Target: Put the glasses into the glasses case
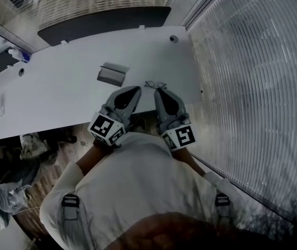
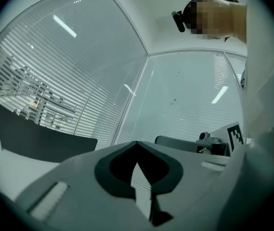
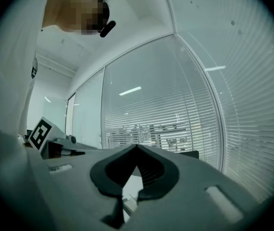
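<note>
The person's white shirt point(image 1: 138, 191) is closest. The left tongs point(image 1: 136, 89) and right tongs point(image 1: 158, 90) are both pinched tight, with nothing in them. The glasses point(image 1: 155, 84) lie on the white bench point(image 1: 60, 87) at 12 o'clock from the right tongs. The glasses case point(image 1: 112, 74) sits at 11 o'clock. Closed tongs could bump the thin glasses away.

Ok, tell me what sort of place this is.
Most likely an office meeting room. There is a long white table, glass partition walls and slatted blinds running along one side.
</note>
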A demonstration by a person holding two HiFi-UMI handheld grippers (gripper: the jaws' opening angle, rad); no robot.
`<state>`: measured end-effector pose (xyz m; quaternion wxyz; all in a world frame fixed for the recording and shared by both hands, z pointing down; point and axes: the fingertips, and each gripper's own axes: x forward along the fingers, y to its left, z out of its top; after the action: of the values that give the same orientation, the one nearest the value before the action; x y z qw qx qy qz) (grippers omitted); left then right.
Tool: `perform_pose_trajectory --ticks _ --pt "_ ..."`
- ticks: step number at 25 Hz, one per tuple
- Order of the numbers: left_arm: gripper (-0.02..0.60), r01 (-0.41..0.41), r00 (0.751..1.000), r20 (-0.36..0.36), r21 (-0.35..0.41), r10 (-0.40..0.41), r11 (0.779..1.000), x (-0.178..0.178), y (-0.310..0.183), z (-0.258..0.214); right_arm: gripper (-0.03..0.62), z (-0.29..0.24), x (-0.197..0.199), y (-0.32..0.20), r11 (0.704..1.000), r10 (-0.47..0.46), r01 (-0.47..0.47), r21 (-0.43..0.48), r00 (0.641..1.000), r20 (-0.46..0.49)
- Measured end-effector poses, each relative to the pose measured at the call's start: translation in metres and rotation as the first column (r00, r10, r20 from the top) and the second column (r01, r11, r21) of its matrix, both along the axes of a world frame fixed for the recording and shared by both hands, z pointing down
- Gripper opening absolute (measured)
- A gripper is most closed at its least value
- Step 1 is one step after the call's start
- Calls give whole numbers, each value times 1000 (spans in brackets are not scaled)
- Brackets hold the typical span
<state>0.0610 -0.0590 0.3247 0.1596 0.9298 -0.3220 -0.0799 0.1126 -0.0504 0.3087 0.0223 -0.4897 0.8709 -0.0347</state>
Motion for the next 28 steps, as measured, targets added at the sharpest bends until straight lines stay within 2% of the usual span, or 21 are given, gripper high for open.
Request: perform_pose_trajectory --ticks 10,15,21,28 --pt "2 -38 999 25 -156 42 987 18 21 40 2 48 18 24 987 34 -33 -159 999 2" --pt "0 -49 998 34 -205 57 977 20 31 58 2 65 20 39 978 46 -48 -202 999 -13" --pt "2 -51 997 49 -215 63 975 19 32 63 2 61 22 38 981 50 -58 -185 998 -46" --pt "2 -49 997 55 -197 61 979 20 12 74 2 66 33 11 988 33 -45 -151 996 -81"
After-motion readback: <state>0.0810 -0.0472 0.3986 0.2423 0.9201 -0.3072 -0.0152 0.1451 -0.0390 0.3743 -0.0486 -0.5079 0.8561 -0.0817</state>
